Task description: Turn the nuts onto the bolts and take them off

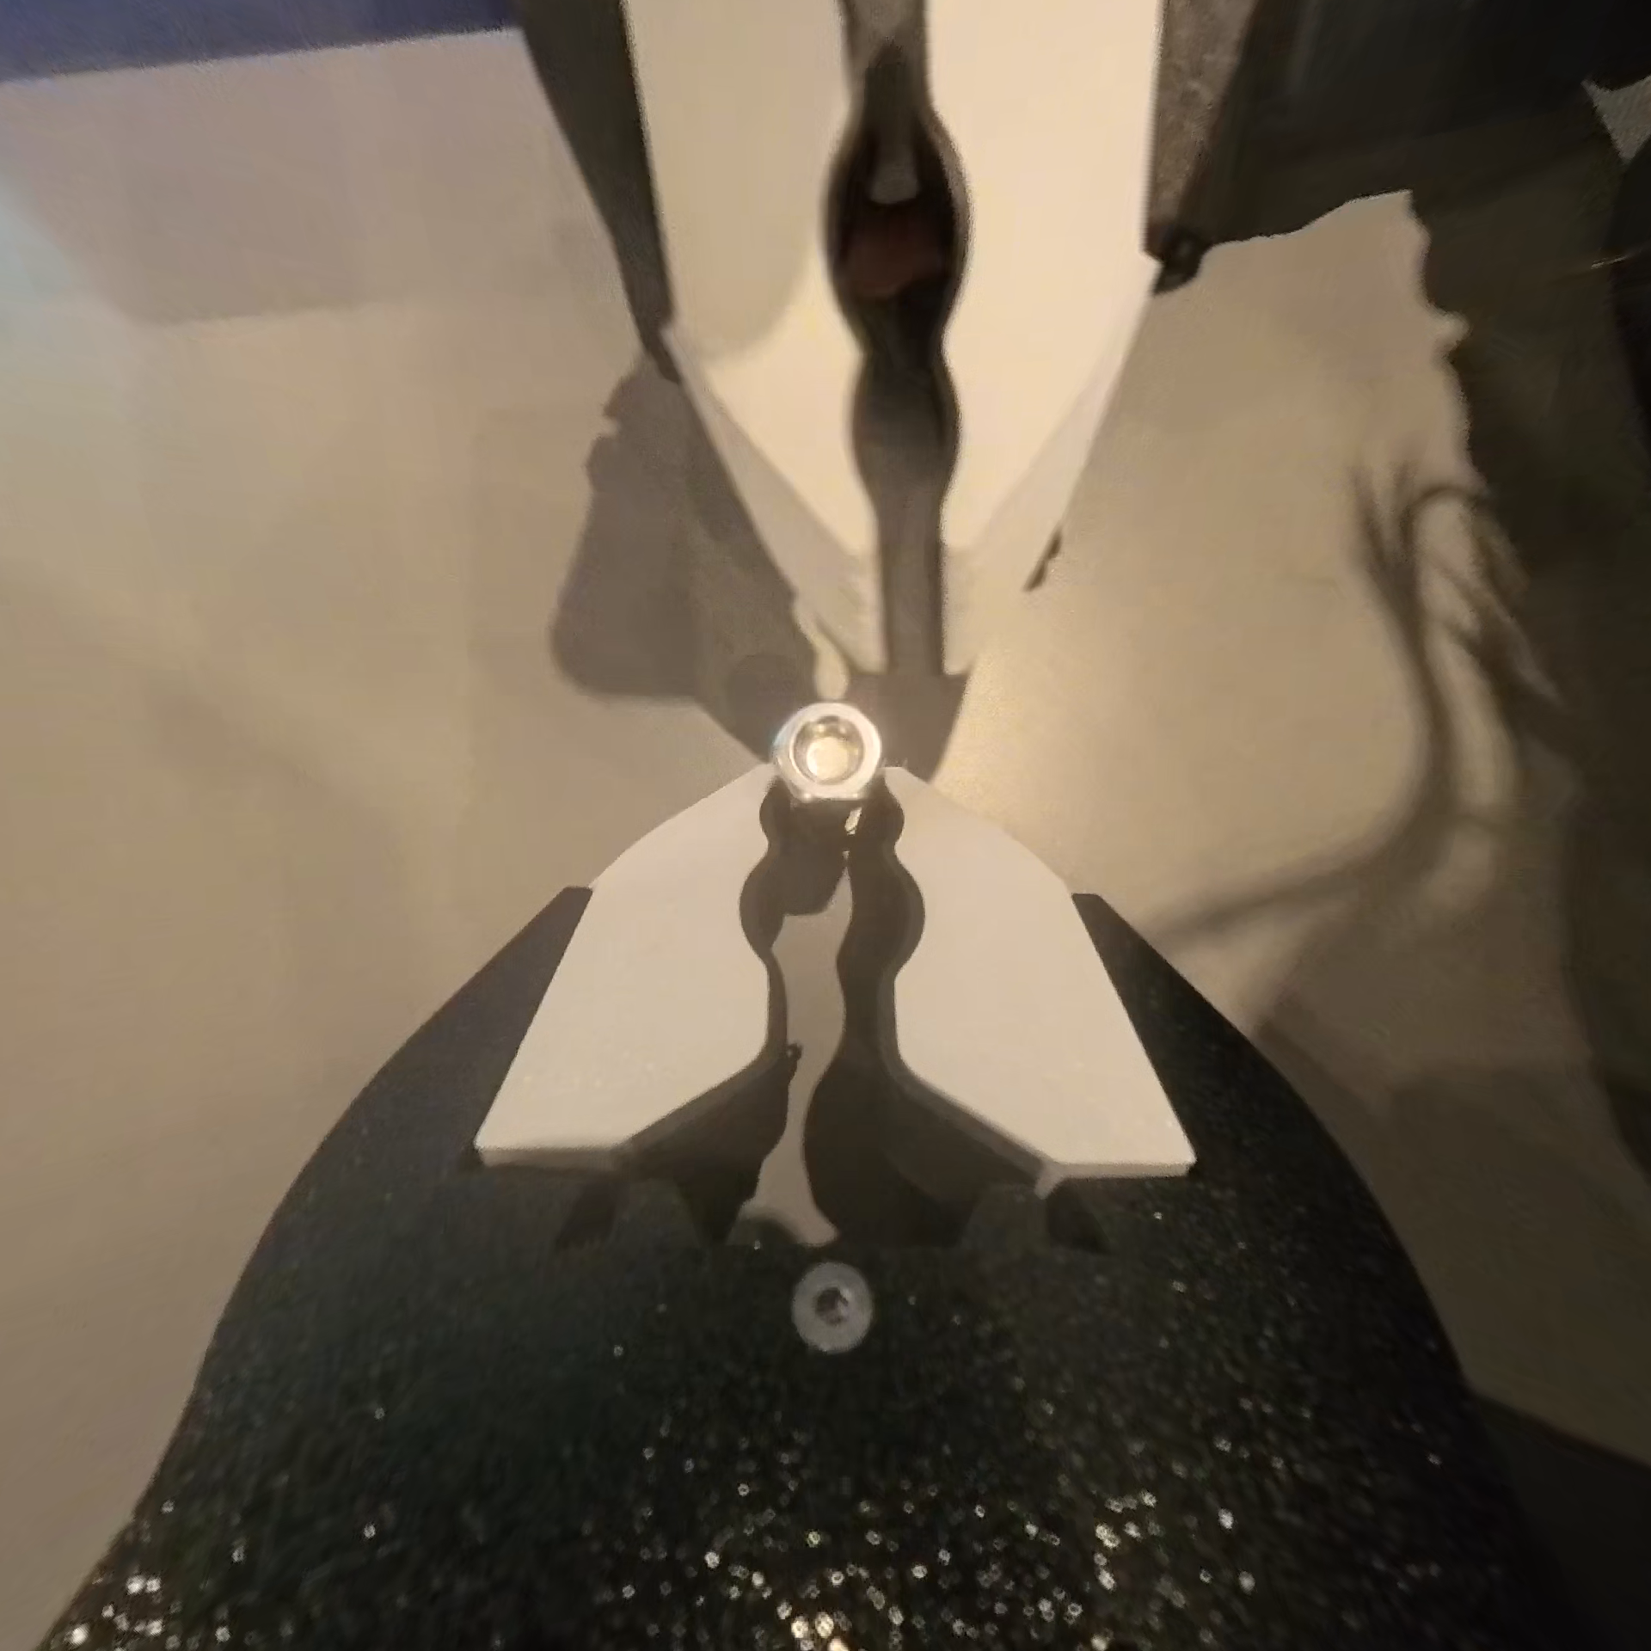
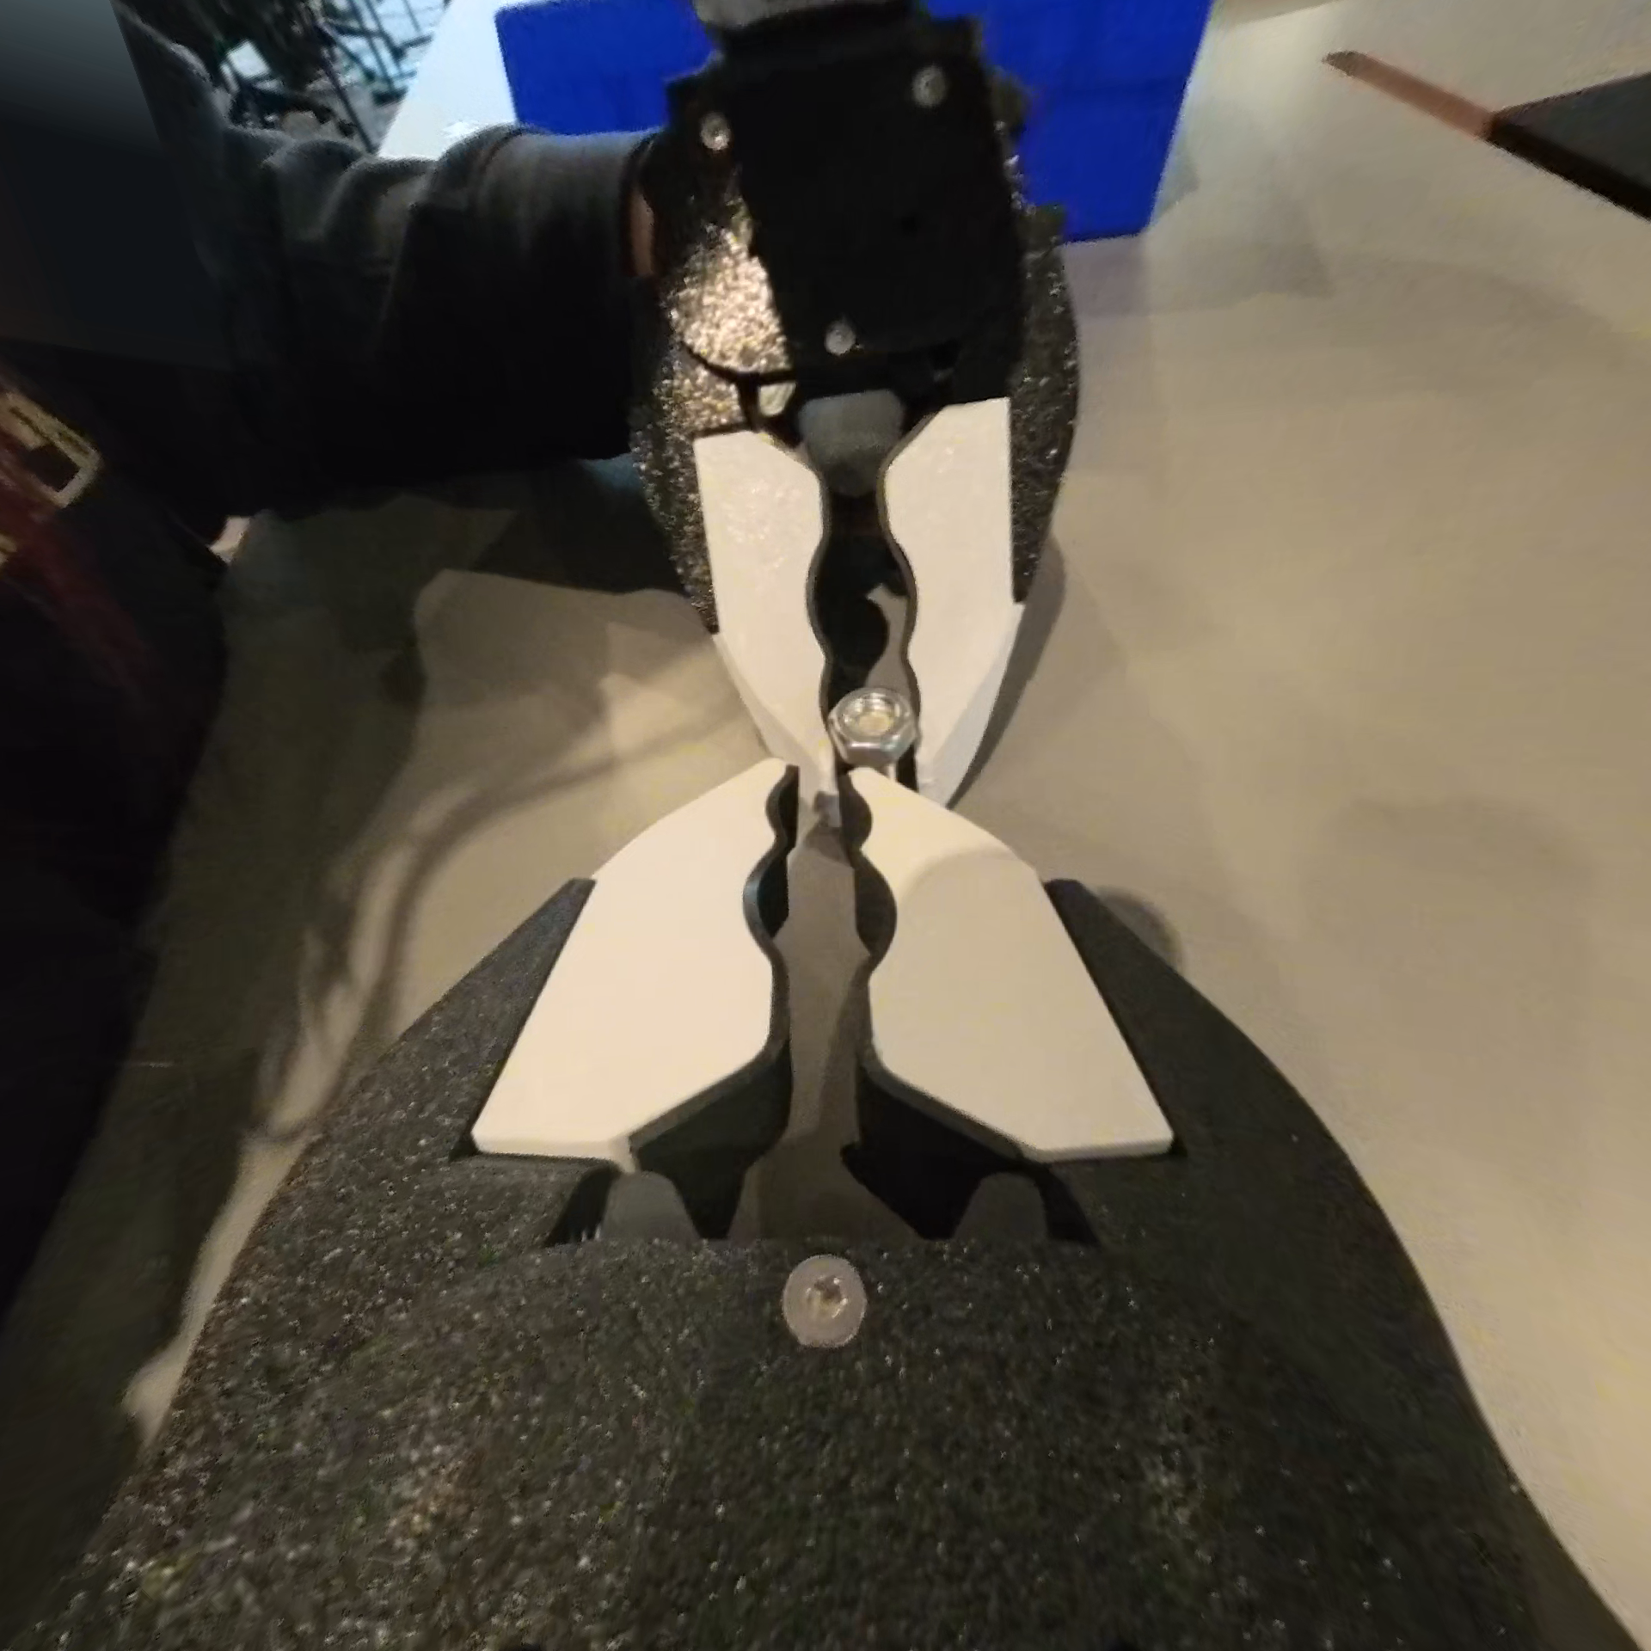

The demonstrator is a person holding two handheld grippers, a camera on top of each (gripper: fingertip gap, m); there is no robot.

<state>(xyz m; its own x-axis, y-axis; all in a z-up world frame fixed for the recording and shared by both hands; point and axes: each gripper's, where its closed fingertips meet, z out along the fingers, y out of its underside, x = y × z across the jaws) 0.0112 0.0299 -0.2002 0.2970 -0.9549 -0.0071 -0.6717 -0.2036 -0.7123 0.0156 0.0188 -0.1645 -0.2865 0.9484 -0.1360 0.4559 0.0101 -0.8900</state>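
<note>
A silver hex nut (image 1: pixel 829 750) sits at the tips of my left gripper (image 1: pixel 831 786), which is shut on it. A short silver stub shows under the nut. In the right wrist view the same nut (image 2: pixel 871 719) sits between the left gripper's white fingers (image 2: pixel 768 572), which come in from the top. My right gripper (image 2: pixel 824 791) meets it tip to tip, shut on a thin silver piece that looks like the bolt (image 2: pixel 827 802) below the nut. In the left wrist view the right gripper (image 1: pixel 893 666) comes down from the top, just behind the nut. Most of the bolt is hidden.
Both grippers hang over a beige table (image 2: pixel 1295 715). A blue bin (image 2: pixel 1117 116) stands at the far edge. A dark flat object (image 2: pixel 1572 152) lies at the far right. A person's dark sleeve (image 2: pixel 357 295) reaches in from the left. My left and right fingertips are right by each other.
</note>
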